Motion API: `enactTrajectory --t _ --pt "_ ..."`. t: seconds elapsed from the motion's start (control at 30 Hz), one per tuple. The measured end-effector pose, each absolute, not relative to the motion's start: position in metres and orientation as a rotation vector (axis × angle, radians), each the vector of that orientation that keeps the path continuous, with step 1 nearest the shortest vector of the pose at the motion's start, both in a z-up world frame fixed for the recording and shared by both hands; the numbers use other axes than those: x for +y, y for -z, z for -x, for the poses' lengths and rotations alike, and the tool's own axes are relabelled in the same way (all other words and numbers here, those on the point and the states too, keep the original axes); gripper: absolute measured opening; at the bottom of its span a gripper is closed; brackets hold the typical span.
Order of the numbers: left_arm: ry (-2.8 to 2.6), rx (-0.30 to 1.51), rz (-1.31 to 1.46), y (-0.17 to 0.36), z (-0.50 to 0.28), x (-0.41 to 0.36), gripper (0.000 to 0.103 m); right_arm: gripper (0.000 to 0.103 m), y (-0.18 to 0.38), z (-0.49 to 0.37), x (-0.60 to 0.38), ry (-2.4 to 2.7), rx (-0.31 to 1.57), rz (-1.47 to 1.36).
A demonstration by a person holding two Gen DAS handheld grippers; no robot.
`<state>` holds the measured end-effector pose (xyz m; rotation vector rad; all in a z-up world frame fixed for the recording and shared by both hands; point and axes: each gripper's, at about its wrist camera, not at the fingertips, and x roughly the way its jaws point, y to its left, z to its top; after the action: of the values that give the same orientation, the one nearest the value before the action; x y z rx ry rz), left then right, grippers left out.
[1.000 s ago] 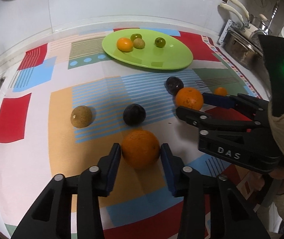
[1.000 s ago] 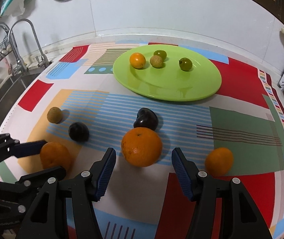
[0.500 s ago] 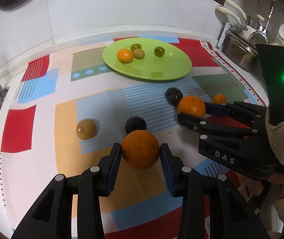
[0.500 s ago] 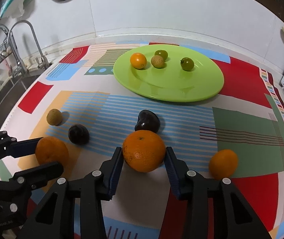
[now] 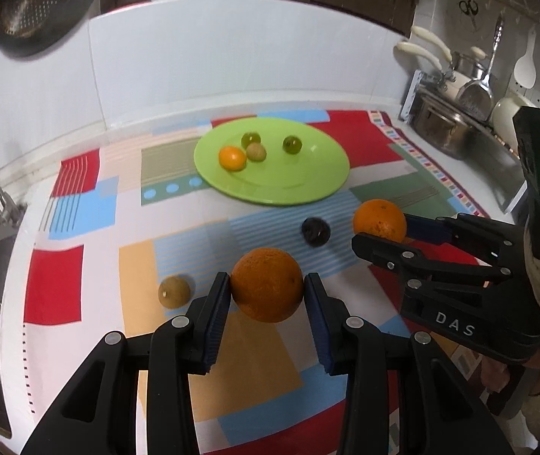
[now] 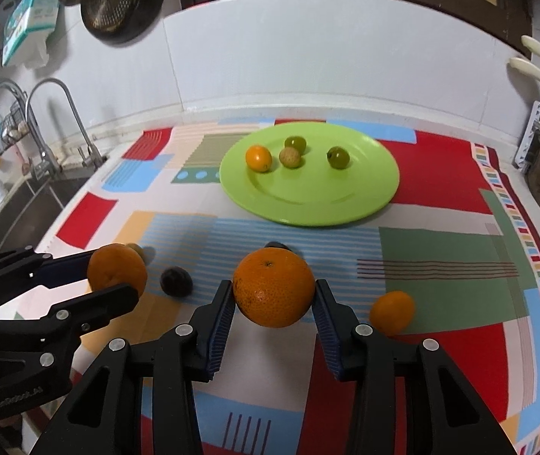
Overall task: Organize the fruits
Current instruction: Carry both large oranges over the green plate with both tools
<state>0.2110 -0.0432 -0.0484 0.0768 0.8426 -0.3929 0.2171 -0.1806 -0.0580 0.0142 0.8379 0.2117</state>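
Two large oranges were held clear of the patterned cloth (image 6: 440, 265) on the counter: one orange (image 5: 266, 284) was pinched between the fingers of the left gripper (image 5: 266, 305), the other orange (image 6: 273, 292) between those of the right gripper (image 6: 274, 309). A green plate (image 6: 309, 199) with four small fruits was seen farther back, and a small tangerine (image 6: 392, 313) lay just right of the right gripper.

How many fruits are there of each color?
Orange: 4, two big ones held by the left gripper and right gripper, one on the green plate, one on the cloth.
Green: 2.
Tan-brown: 2.
Dark purple: 2.
Total: 10.
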Motion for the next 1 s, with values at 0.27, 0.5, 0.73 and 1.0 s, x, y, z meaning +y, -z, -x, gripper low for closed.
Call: enactTrajectory --t 0.27,0.5,0.73,1.0 --pt "0.401 0.777 -0.083 0.027 -0.219 -0.047 0.039 0.043 0.028 -0.210 -0.185 -0.200 0.765 -0.013" --pt "0.412 0.721 -0.112 0.008 -0.235 -0.054 0.039 0.043 0.010 -0.221 -0.192 -0.182 0.722 -0.009" --pt "0.427 0.702 -0.119 -0.004 -0.258 -0.060 0.039 0.043 -0.003 -0.240 -0.195 -0.174 0.699 -0.001" --pt "0.442 0.699 -0.128 -0.008 -0.290 -0.070 0.039 0.043 -0.012 -0.272 -0.203 -0.163 0.695 0.016"
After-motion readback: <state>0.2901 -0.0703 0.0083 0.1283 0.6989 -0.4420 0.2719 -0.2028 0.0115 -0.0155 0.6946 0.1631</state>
